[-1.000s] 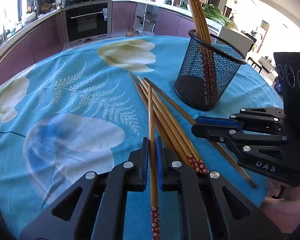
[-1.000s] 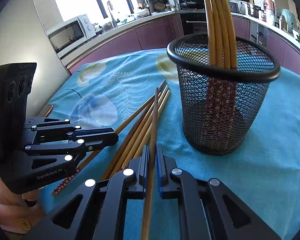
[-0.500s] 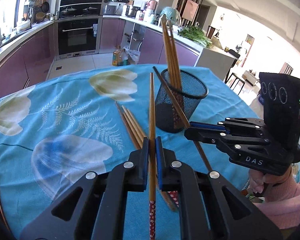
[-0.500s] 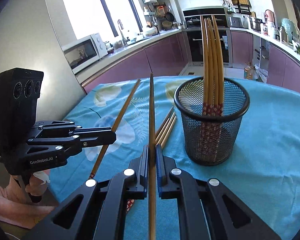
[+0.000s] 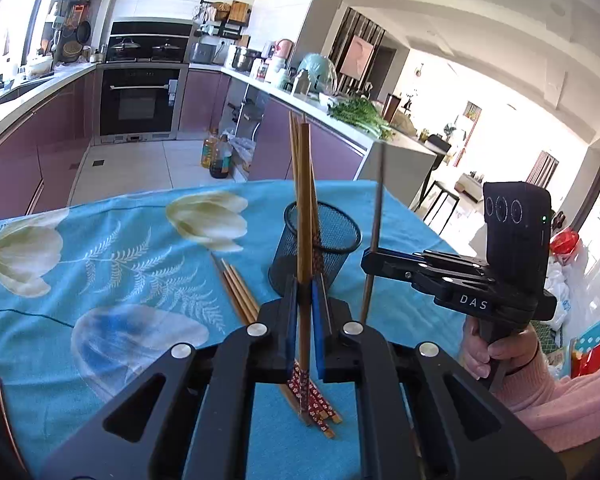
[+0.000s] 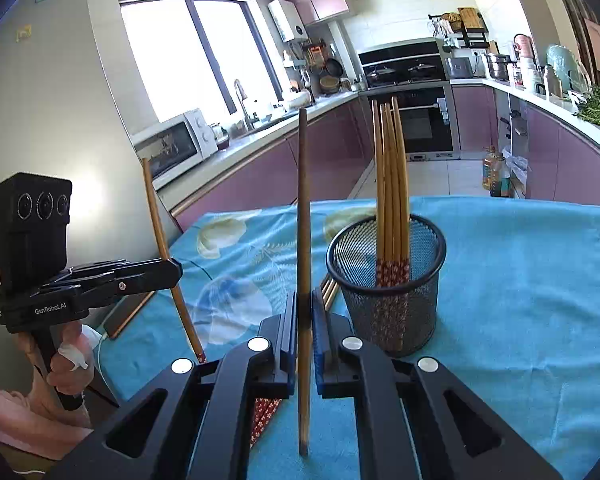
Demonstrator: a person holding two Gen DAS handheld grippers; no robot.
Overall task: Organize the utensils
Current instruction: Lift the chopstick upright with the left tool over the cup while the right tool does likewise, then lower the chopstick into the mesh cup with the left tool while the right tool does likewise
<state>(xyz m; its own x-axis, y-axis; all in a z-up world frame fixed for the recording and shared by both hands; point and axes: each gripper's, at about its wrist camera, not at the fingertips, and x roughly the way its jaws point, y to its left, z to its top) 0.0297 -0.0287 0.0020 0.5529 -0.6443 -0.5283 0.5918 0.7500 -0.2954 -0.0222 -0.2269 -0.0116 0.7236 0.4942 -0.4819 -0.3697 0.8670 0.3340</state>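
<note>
Left gripper (image 5: pixel 305 312): jaws clamped on one chopstick (image 5: pixel 304 216), held upright, frame centre.
Right gripper (image 6: pixel 305 320): jaws pinched on a second chopstick (image 6: pixel 303 216), also upright.
Mesh cup (image 6: pixel 388 280): right of centre, chopsticks inside.
Loose chopsticks (image 5: pixel 240 292): on blue tablecloth (image 5: pixel 100 280), lower centre.

We see left tool (image 6: pixel 172 276) black, marked GenRobot.AI | right tool (image 5: pixel 370 262) black, marked DAS | silver screws | blue pads (image 5: pixel 317 320) | pink sleeves (image 5: pixel 560 396)

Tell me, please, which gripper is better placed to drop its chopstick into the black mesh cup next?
Probably the right gripper: its wooden chopstick stands upright beside the black mesh cup, nearer than the left gripper.
</note>
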